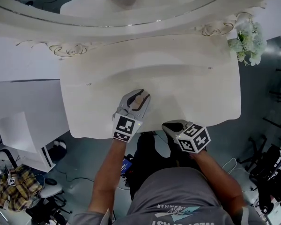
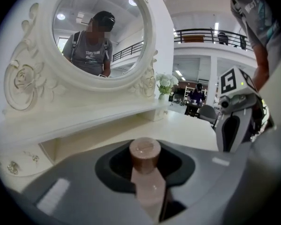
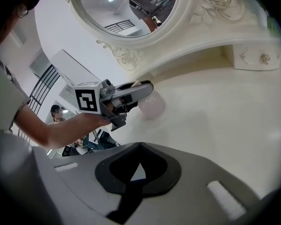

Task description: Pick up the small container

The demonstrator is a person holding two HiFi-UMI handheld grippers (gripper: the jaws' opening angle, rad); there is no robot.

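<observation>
A small pinkish-brown container with a round cap sits between the jaws of my left gripper, which is shut on it. From the head view the left gripper is over the front middle of the white dressing table, with the container in its jaws. In the right gripper view the container hangs low over the tabletop in the left gripper; I cannot tell whether it touches. My right gripper is at the table's front edge, its jaws shut with nothing between them.
A large oval mirror in a carved white frame stands at the back on a raised ledge. White flowers stand at the back right corner. A small drawer with knobs sits under the ledge. Chairs and clutter lie on the floor.
</observation>
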